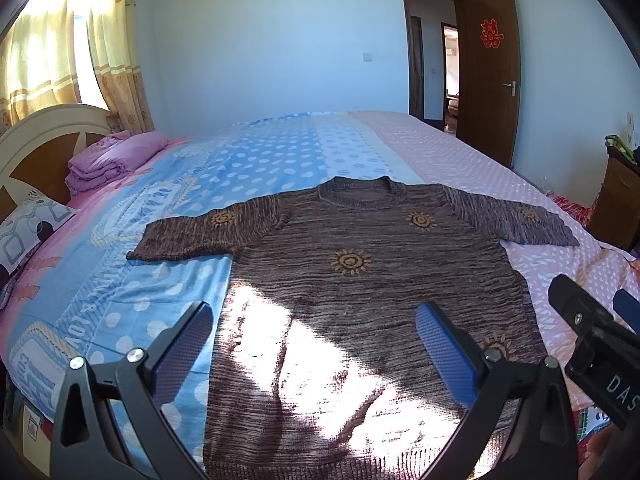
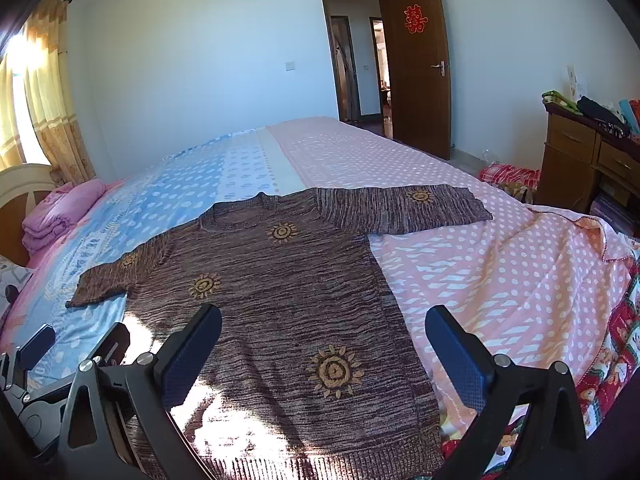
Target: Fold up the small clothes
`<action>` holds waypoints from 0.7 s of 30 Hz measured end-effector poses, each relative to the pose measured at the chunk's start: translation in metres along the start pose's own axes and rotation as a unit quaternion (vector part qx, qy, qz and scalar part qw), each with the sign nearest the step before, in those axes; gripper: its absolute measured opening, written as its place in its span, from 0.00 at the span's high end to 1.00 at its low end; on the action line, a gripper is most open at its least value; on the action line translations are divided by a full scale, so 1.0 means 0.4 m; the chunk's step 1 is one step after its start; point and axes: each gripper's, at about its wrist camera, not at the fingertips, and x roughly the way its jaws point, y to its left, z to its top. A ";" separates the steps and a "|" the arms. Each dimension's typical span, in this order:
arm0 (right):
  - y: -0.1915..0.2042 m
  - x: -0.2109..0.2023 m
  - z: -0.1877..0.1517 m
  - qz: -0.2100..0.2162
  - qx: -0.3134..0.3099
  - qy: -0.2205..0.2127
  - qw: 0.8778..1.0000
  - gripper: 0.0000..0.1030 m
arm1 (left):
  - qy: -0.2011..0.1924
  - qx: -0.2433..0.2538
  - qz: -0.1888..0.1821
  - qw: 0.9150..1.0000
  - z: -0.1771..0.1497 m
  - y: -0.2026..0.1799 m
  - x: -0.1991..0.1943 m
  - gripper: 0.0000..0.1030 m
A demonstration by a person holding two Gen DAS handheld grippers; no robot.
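Note:
A brown knitted short-sleeved top (image 1: 344, 304) with yellow sun motifs lies flat on the bed, face up, both sleeves spread, neck at the far side. In the right wrist view the same top (image 2: 280, 300) fills the middle. My left gripper (image 1: 316, 320) hovers wide open above the lower part of the top, nothing between its blue pads. My right gripper (image 2: 324, 328) is wide open too, over the top's right hem side and empty. The right gripper (image 1: 588, 320) shows at the right edge of the left wrist view, and the left gripper (image 2: 76, 336) at the lower left of the right wrist view.
The bed sheet (image 1: 120, 280) is blue dotted on the left and pink dotted (image 2: 500, 264) on the right. A folded pink blanket (image 1: 112, 160) and a pillow (image 1: 28, 228) lie by the headboard. A wooden cabinet (image 2: 588, 160) stands at right; an open door (image 2: 416, 64) is behind.

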 end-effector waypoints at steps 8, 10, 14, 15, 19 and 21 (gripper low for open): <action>0.008 0.013 0.001 0.000 -0.001 0.005 1.000 0.01 | 0.003 0.000 -0.003 1.000 -0.001 0.003 0.005 0.00; 0.007 0.012 0.002 0.001 0.002 0.004 1.000 0.01 | 0.002 -0.001 -0.003 1.000 -0.001 0.003 0.003 0.00; 0.008 0.011 0.003 -0.006 -0.006 0.010 1.000 0.01 | 0.003 -0.001 -0.004 1.000 -0.002 0.002 0.003 0.00; 0.008 0.011 0.003 -0.007 -0.007 0.011 1.000 0.01 | 0.003 -0.001 -0.004 1.000 -0.002 0.003 0.003 0.00; 0.006 0.010 0.002 -0.002 -0.003 0.002 1.000 0.01 | 0.004 -0.001 -0.005 1.000 -0.001 0.003 0.002 0.00; 0.006 0.010 0.003 0.000 0.002 -0.003 1.000 0.01 | 0.004 -0.001 -0.005 1.000 -0.001 0.003 0.002 0.00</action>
